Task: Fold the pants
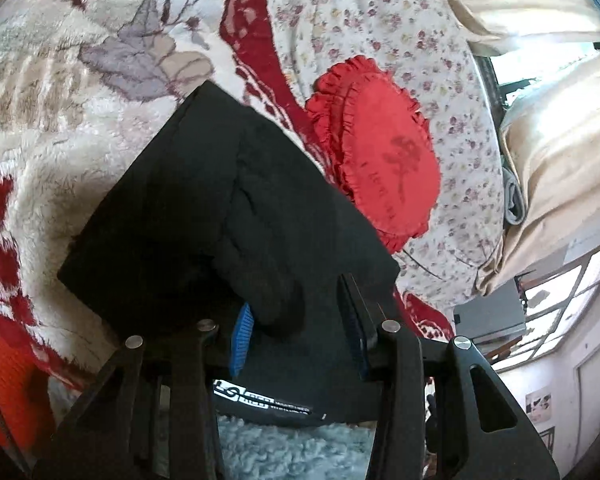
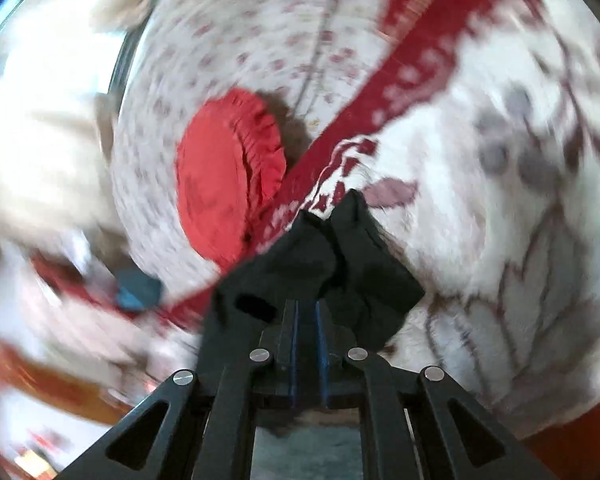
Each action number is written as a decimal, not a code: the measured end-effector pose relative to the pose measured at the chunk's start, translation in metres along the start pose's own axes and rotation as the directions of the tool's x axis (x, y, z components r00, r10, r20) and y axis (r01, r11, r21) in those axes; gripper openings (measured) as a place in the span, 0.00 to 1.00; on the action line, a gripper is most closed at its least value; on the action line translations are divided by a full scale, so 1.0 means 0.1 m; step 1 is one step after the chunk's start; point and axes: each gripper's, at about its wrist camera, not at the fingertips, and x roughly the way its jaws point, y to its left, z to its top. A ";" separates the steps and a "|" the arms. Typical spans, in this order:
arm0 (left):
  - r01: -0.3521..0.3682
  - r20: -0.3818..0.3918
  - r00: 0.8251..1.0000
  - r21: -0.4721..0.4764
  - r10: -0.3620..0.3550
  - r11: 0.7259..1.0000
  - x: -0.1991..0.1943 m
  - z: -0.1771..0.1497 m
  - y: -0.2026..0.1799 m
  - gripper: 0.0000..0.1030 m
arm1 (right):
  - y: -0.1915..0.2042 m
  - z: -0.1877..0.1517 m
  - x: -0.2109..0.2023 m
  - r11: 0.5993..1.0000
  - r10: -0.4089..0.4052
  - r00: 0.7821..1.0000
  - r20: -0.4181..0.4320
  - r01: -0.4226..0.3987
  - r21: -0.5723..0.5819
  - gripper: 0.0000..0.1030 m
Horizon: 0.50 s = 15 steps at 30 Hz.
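A home bedroom: a bed (image 1: 400, 20) spread with a plush floral blanket (image 1: 80, 120), a frilled red cushion (image 1: 384, 156), cream pillows (image 1: 548, 152) and a window (image 1: 560, 308) beside it

You see the black pants (image 1: 204, 208), folded into a thick, compact bundle lying on the fleecy floral blanket, a white-lettered label showing at its near edge. In the blurred right wrist view its folds bunch upward.
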 end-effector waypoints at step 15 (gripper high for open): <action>-0.051 0.010 0.999 0.006 0.051 0.999 -0.07 -0.01 0.08 0.07 | -0.30 0.04 0.50 0.895 0.223 0.974 -0.046 -0.186 0.406 0.53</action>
